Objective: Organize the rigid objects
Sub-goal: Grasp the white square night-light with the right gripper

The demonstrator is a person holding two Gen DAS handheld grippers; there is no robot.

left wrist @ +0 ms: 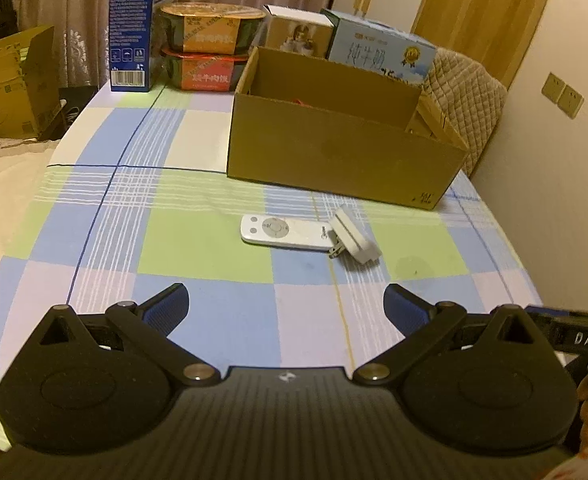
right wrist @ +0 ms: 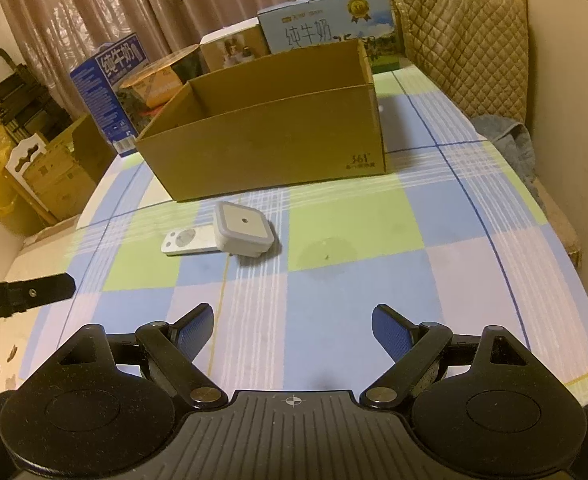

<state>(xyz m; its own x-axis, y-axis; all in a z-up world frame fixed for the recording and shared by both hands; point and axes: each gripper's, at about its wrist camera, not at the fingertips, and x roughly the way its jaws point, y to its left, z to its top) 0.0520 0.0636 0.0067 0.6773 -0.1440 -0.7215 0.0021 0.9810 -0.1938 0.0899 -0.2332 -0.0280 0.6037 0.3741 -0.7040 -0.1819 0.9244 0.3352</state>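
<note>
A white remote [left wrist: 281, 233] [right wrist: 187, 242] lies flat on the checked tablecloth. A white square plug adapter [left wrist: 354, 240] [right wrist: 242, 231] lies tilted against its right end, prongs showing in the left wrist view. Behind them stands an open cardboard box [left wrist: 342, 156] [right wrist: 269, 148]. My left gripper [left wrist: 285, 300] is open and empty, short of the remote. My right gripper [right wrist: 293, 322] is open and empty, in front of and right of the adapter. The box's inside is mostly hidden.
Food tubs [left wrist: 209, 46], a blue carton [left wrist: 131, 26], and milk boxes [left wrist: 378, 50] [right wrist: 326, 26] stand at the table's far end. A quilted chair back [left wrist: 462, 92] [right wrist: 462, 40] is at the right. A wall is at the right. The other gripper's edge shows [right wrist: 25, 292].
</note>
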